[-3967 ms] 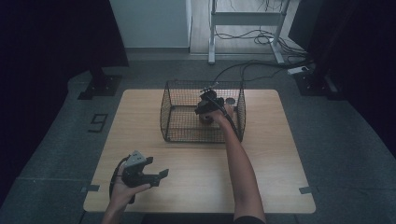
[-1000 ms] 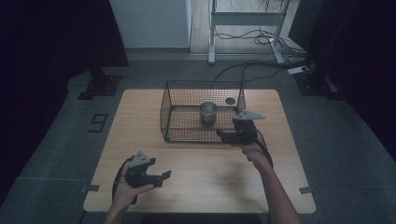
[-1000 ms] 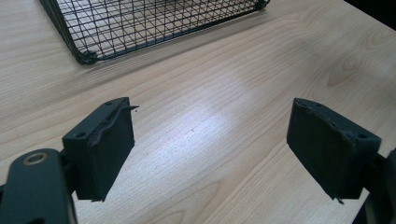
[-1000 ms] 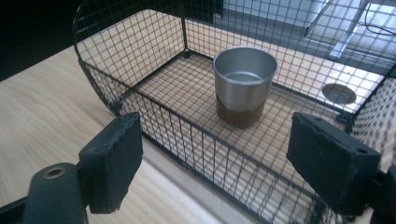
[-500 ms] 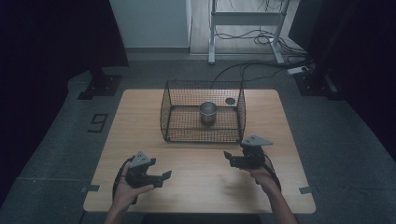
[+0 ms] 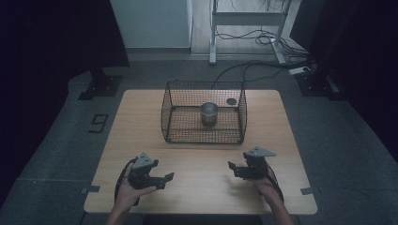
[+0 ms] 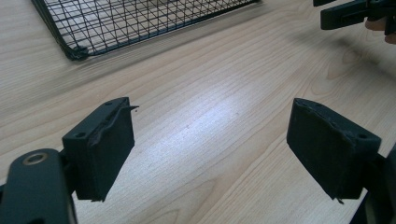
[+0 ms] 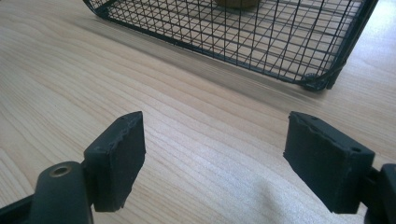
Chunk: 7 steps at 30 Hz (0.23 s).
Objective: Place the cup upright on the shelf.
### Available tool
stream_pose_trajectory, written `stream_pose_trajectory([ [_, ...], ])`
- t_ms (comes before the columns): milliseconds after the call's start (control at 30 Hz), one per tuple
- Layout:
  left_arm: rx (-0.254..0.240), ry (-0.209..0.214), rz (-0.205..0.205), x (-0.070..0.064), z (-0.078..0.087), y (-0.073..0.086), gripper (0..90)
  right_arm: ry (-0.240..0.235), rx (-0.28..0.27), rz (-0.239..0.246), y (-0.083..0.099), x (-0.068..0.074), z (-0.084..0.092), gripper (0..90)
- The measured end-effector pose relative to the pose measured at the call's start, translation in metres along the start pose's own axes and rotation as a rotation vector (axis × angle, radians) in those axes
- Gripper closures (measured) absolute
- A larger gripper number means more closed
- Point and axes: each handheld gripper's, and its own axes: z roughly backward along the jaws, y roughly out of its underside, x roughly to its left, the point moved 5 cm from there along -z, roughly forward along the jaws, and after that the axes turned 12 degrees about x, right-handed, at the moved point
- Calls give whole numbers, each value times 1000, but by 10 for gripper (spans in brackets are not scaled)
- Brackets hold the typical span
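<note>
A black wire basket (image 6: pixel 204 112) stands on the far middle of the wooden table (image 6: pixel 141 122). A metal cup (image 6: pixel 209 113) stands upright inside it, free of both grippers. My left gripper (image 6: pixel 165 180) rests at the front left, open and empty, jaws pointing right. My right gripper (image 6: pixel 233 169) is at the front right, open and empty, jaws pointing left. In the left gripper view the left gripper (image 7: pixel 210 135) spans bare wood, with the basket's corner (image 7: pixel 74 49) ahead. In the right gripper view the right gripper (image 8: pixel 212 140) faces the basket (image 8: pixel 243 32).
A small dark round spot (image 6: pixel 231 101) lies at the basket's far right. Bare wood stretches between the two grippers and the basket. The right gripper's jaw tip (image 7: pixel 345 14) shows far off in the left gripper view. The table's front edge runs just behind both hands.
The right gripper was at the cup inside the basket, then drew back out towards the front right, leaving the cup standing there. The left gripper stayed put.
</note>
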Motion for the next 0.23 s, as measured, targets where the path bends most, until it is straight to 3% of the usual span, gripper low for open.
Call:
stream_pose_trajectory([
  [233, 0, -2, 3, 1, 0, 0, 154, 4, 4, 5, 1, 0, -2, 192],
])
